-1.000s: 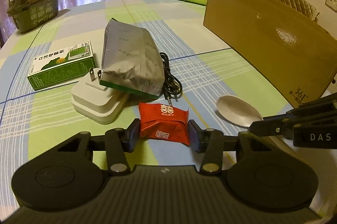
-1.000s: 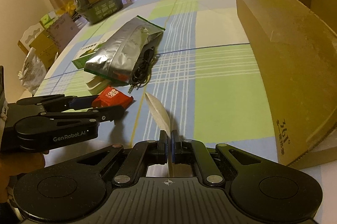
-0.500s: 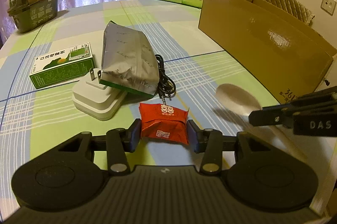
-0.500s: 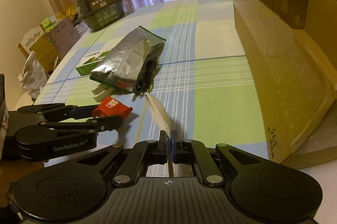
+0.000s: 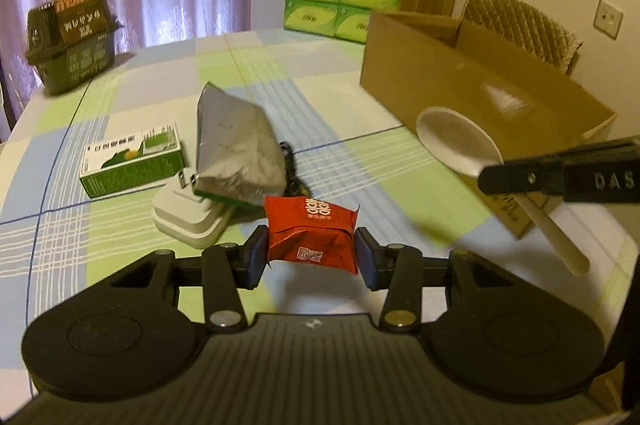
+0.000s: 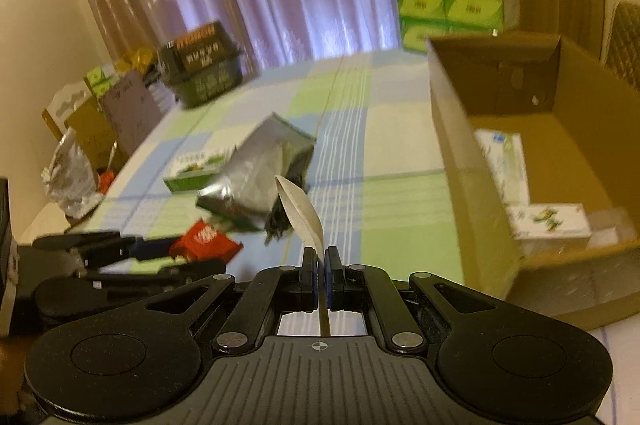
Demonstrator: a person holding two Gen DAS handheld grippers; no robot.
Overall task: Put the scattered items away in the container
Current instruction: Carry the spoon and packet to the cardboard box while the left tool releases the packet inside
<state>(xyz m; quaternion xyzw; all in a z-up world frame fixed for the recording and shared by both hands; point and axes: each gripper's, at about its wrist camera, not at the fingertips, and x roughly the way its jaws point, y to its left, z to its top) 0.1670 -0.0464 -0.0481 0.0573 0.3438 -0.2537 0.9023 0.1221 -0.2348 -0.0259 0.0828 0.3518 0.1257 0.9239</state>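
Pinching a white spoon (image 6: pixel 301 213) by its handle, the right hand-held gripper (image 6: pixel 319 279) hangs above the worktop (image 6: pixel 400 201) beside the cardboard box (image 6: pixel 472 161). The left hand-held gripper (image 5: pixel 311 252) clamps a red packet (image 5: pixel 312 233) — both lifted. Carrying seems underway; next, each must clear the box wall — then release.

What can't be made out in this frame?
- Cable: left view, mostly hidden behind the foil bag.
- Box interior: left view, screened by its near wall; right view, floor cut off by the edge.
- Charger: right view, lost in motion blur.
- Spoon handle: right view, hidden between claw fingers.
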